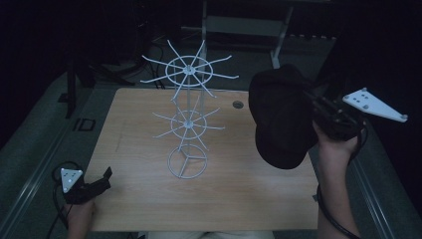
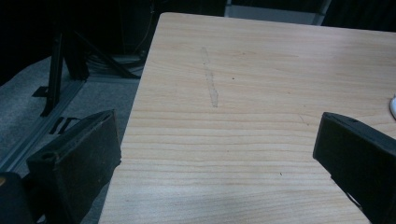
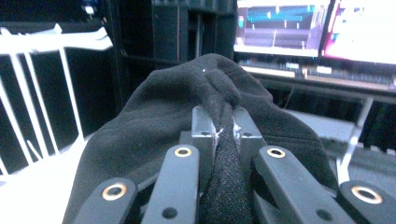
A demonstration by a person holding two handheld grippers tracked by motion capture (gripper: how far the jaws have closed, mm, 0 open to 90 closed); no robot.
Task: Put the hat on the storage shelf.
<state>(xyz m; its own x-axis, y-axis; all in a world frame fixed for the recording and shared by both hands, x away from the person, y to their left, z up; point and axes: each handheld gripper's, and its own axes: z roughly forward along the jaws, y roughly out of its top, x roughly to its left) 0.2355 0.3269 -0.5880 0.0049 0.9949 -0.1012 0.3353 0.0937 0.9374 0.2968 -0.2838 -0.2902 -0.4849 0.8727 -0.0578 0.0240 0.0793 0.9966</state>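
Right hand-held gripper [image 3: 223,133] clamped tight on a fold of a black fabric hat [image 3: 187,112], cloth bunched between the two jaws and bulging above them. In the high view the right hand-held gripper [image 1: 318,107] is up in the air at the right edge of the bench [image 1: 149,209], held by the person's right hand [image 1: 338,144], grey three-cornered plate on top. The hat [image 1: 281,119] hangs from it, off the bench surface, drooping over the right side of the bench, to the right of the white wire rack [image 1: 188,117] and apart from it.

Left hand-held gripper [image 1: 102,180] sits low at the near left corner of the bench, in the left hand [image 1: 79,214], jaws pointing toward the rack. In its own view the left hand-held gripper [image 2: 217,154] has jaws spread wide, nothing between them, bare wood of the bench [image 2: 261,70] below.

Rack stands upright mid-bench: round wire base, central post, two tiers of radiating hooks, all hooks bare. In the right gripper view part of the rack [image 3: 42,74] shows at left, beyond the hat. Monitors [image 3: 322,28] lit in the background there. Small round grommet [image 1: 238,104] in the bench top near the far edge.
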